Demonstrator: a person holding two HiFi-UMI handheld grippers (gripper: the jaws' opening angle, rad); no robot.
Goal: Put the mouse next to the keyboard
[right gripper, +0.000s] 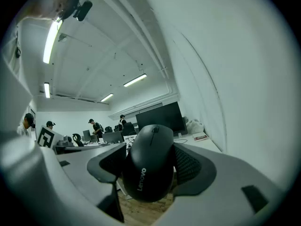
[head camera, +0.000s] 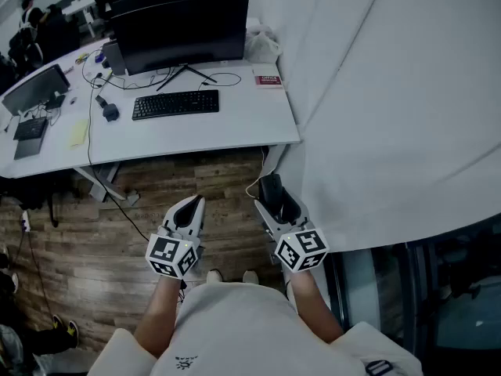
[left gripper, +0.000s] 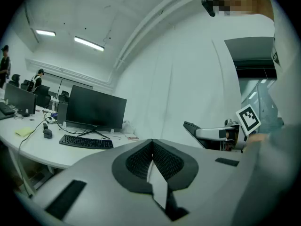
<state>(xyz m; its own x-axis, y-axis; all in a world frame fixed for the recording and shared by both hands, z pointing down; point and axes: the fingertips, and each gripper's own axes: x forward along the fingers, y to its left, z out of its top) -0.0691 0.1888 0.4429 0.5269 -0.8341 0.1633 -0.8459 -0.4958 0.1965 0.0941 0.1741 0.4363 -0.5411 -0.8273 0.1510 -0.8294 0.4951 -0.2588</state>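
Mouse [right gripper: 149,169] snug between the two pads [right gripper: 192,166] of right gripper [right gripper: 150,161]

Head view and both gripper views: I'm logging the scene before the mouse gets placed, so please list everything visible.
mouse: one, black, held above the floor
desk: one, white, ahead
monitor: one, black, back of desk
keyboard: one, black, before the monitor
small dark object: one, left of keyboard
sticky note: one, yellow, desk's left part
small box: one, red-white, beside the monitor stand
curtain: one, white, at right
left gripper: one, white, jaws together, empty
right gripper: one, white, shut on the mouse
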